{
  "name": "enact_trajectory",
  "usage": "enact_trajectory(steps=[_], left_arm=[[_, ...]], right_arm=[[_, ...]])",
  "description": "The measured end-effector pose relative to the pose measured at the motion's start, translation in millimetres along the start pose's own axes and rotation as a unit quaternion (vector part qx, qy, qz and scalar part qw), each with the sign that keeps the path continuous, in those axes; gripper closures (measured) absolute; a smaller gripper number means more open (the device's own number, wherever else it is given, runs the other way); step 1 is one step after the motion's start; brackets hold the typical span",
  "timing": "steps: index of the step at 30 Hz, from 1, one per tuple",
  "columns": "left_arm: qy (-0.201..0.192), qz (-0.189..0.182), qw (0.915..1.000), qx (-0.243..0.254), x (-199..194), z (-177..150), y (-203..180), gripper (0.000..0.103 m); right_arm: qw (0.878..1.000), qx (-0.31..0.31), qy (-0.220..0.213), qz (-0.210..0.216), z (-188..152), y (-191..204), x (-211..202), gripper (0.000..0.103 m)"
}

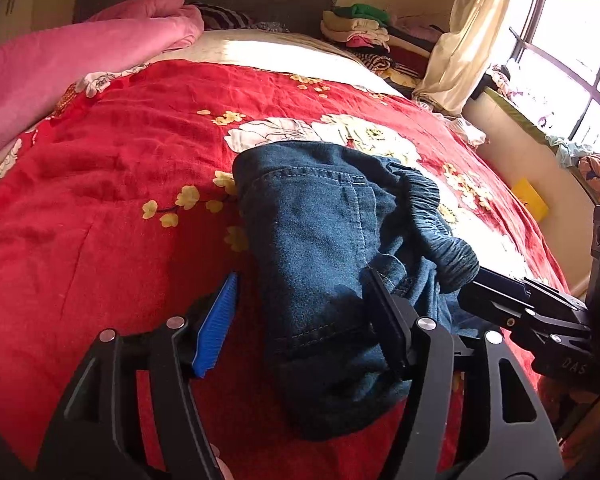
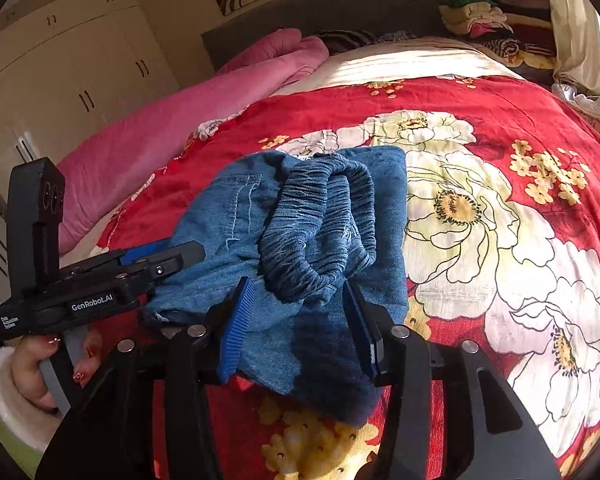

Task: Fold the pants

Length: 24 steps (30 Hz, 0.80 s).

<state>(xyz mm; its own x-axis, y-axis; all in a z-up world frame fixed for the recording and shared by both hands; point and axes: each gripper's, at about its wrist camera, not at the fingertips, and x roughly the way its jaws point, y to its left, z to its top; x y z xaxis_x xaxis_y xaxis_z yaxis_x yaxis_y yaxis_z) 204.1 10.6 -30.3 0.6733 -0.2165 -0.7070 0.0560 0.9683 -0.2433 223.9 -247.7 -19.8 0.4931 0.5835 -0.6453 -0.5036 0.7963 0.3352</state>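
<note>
Blue denim pants (image 1: 320,248) lie folded in a compact bundle on the red flowered bedspread (image 1: 120,184), with the ribbed elastic waistband on top. They also show in the right wrist view (image 2: 300,240). My left gripper (image 1: 300,300) is open, its jaws astride the near end of the bundle, holding nothing. My right gripper (image 2: 300,308) is open, its jaws astride the near edge of the bundle below the waistband (image 2: 320,232). Each gripper shows in the other's view, right (image 1: 512,304) and left (image 2: 140,264), close beside the pants.
A pink quilt (image 1: 60,64) lies along the bed's left side. A stack of folded clothes (image 1: 364,28) sits at the headboard corner. A window and curtain (image 1: 460,40) are on the right. White wardrobes (image 2: 60,72) stand on the left.
</note>
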Motion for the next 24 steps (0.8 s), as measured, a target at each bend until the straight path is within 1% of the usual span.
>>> enact_trajectory(steps=[3, 5, 6, 7, 8, 10, 12, 14, 15, 17, 20, 22, 24], left_arm=[[-0.007, -0.002, 1.0000, 0.003, -8.8, -0.2, -3.5, 0.044], [-0.012, -0.001, 0.9999, 0.005, -15.2, -0.8, -7.2, 0.041], [-0.014, -0.001, 0.9999, 0.007, -18.3, -0.2, -9.1, 0.039], [-0.017, -0.001, 0.9998, 0.009, -21.9, -0.1, -10.8, 0.038], [-0.021, 0.000, 0.9997, 0.011, -25.7, -0.2, -12.5, 0.038], [-0.028, 0.004, 0.9995, 0.014, -34.1, -0.5, -15.7, 0.033], [-0.035, 0.003, 0.9993, 0.015, -42.6, -1.6, -18.1, 0.030], [-0.040, 0.003, 0.9990, 0.018, -50.6, -3.2, -20.8, 0.028], [-0.043, 0.003, 0.9989, 0.020, -54.7, -3.9, -22.2, 0.026], [-0.048, 0.005, 0.9986, 0.024, -61.7, -5.2, -25.1, 0.023], [-0.053, 0.005, 0.9982, 0.027, -72.0, -8.1, -28.7, 0.018], [-0.056, 0.005, 0.9980, 0.030, -78.8, -11.2, -31.4, 0.013], [-0.059, 0.007, 0.9976, 0.035, -84.8, -13.8, -33.8, 0.011]], right_arm=[[1.000, 0.004, -0.015, 0.000, 1.0, 1.9, -14.1, 0.050], [1.000, 0.004, -0.022, -0.003, 1.8, 3.3, -22.1, 0.044], [1.000, 0.004, -0.025, -0.004, 2.0, 4.1, -26.1, 0.043], [1.000, 0.004, -0.029, -0.006, 2.2, 5.3, -30.6, 0.041], [0.999, 0.003, -0.032, -0.006, 2.1, 6.2, -34.5, 0.035], [0.999, 0.002, -0.036, -0.013, 1.9, 8.1, -41.7, 0.031], [0.999, -0.002, -0.044, -0.013, 1.0, 10.1, -50.4, 0.030], [0.998, -0.006, -0.051, -0.021, 0.4, 11.9, -58.8, 0.024], [0.998, -0.007, -0.056, -0.022, -0.2, 12.8, -63.6, 0.023], [0.998, -0.008, -0.062, -0.026, -0.7, 13.8, -71.7, 0.017], [0.997, -0.009, -0.073, -0.033, -2.0, 15.5, -82.4, 0.014], [0.996, -0.009, -0.078, -0.037, -3.1, 16.0, -88.5, 0.011], [0.996, -0.009, -0.083, -0.044, -4.7, 16.8, -93.9, 0.010]])
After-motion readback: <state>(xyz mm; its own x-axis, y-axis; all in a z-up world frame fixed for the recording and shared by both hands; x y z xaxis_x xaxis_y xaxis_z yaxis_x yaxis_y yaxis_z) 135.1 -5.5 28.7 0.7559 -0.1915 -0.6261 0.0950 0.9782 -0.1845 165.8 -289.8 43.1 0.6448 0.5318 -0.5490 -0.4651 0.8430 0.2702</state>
